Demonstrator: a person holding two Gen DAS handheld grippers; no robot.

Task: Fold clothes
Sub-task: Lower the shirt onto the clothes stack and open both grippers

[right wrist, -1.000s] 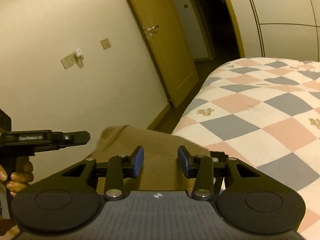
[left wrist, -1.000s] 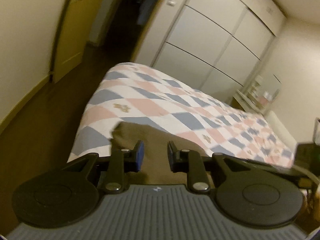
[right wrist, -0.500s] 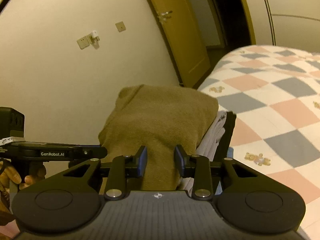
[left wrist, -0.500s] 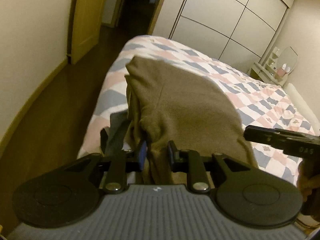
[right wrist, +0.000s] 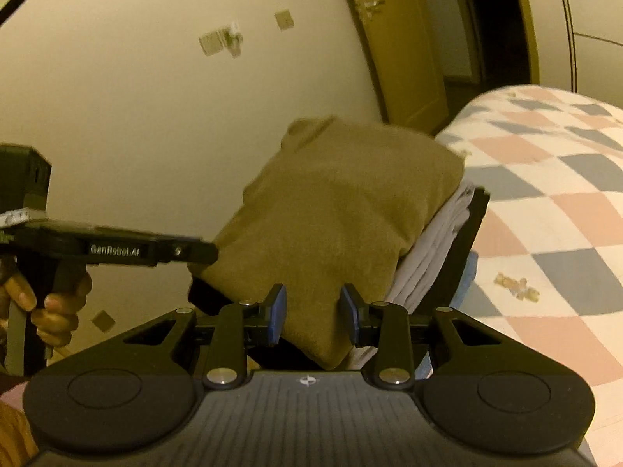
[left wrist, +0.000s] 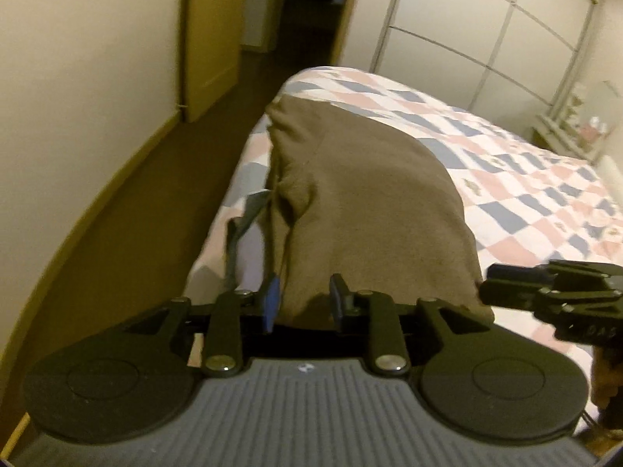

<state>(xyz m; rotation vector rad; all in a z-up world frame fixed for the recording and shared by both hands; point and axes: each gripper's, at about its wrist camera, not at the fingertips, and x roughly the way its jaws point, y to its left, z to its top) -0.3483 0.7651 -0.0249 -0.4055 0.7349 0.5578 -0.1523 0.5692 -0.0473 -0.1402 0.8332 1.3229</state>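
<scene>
The bed has a cover of pink, blue and white squares, and everything here is told from it.

Far off to the left of the bed is a pale wall with a yellow door in it, and a dark floor runs along the bed's left side.

At the near left corner of the bed sits a pile of clothes. On top is a brown sweater, folded and puffy. Under it lie light grey clothes and something dark, and a grey strap hangs at the pile's left side.

The left claw is at the near edge of the pile. Its two fingers stand apart with the sweater's edge bunched between them. The pictures do not show if they squeeze it.

The right claw is just to the right, at the same near edge. Its fingers also stand apart with the brown cloth between them, and again the squeeze cannot be told.

A hand holds the left claw's handle.

Behind the bed stands a big white closet.
</scene>
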